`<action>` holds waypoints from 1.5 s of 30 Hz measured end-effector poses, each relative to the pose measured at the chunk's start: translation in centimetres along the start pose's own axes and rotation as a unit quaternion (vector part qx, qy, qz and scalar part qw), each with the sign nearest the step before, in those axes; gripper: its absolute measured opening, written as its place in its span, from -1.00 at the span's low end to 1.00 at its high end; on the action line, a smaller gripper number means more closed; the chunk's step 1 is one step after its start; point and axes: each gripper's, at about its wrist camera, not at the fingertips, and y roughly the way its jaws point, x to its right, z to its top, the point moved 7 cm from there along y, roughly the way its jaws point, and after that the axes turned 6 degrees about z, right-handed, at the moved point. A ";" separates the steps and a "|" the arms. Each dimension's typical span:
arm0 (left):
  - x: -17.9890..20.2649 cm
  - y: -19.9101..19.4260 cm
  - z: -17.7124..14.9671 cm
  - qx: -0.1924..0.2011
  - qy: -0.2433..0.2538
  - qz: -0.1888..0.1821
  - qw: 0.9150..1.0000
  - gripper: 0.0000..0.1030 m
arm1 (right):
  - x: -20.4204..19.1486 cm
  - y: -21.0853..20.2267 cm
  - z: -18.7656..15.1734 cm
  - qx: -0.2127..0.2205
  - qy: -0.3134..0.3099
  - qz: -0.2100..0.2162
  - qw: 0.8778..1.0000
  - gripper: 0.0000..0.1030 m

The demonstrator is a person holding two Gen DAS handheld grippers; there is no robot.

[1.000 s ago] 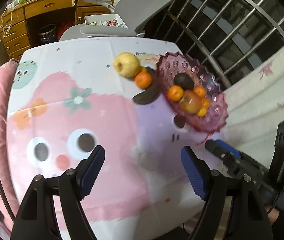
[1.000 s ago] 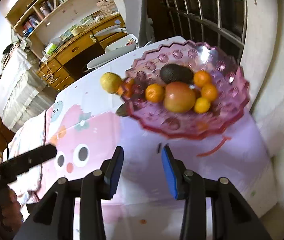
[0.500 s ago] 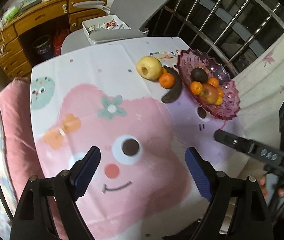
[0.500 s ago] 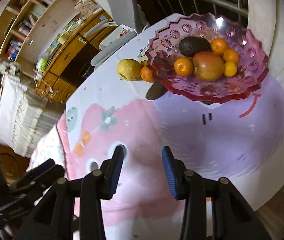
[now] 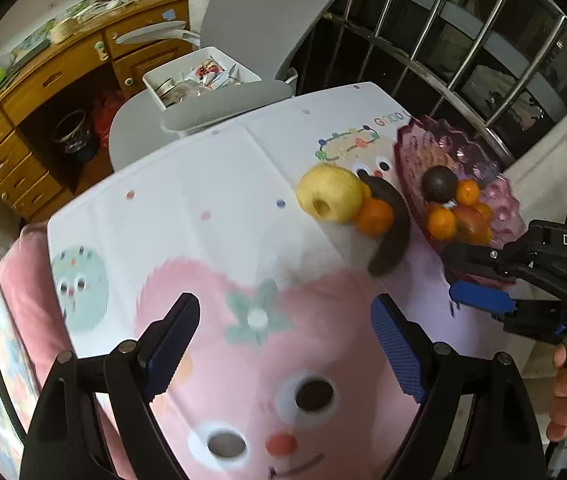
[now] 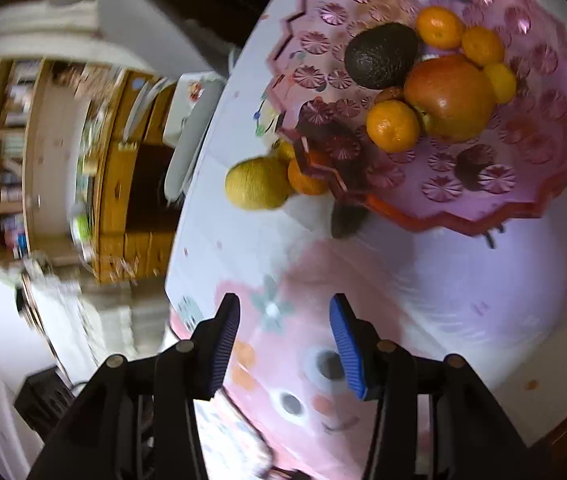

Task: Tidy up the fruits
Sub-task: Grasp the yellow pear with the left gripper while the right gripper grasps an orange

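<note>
Since a second ago we've rolled both wrists — left gripper (image 5: 283,344) apart, right gripper (image 6: 283,344) just opening wider, both empty; fruit sits in the far-right pink scalloped glass bowl (image 6: 523,184).

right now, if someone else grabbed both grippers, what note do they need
Left hand-held gripper: open, empty, over the cloth.
Right hand-held gripper: empty, jaws have just been opening.
In the pink bowl: avocado, apple, several small oranges.
Left on the cloth beside the bowl: yellow fruit, orange, dark long fruit.
</note>
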 end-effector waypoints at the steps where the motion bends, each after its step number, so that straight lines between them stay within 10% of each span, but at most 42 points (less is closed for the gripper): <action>1: 0.0 0.6 0.6 0.001 0.006 0.000 1.000 0.68 | 0.1 0.4 0.4 0.002 0.009 0.000 1.000 -0.08; 13: 1.7 8.4 5.8 0.027 0.061 -0.073 0.995 0.68 | 2.1 6.0 4.1 0.059 0.161 -0.015 0.985 -0.04; 45: 4.1 14.4 6.9 0.060 -0.041 -0.222 0.972 0.42 | 3.1 7.3 5.6 0.119 0.179 -0.052 0.975 0.36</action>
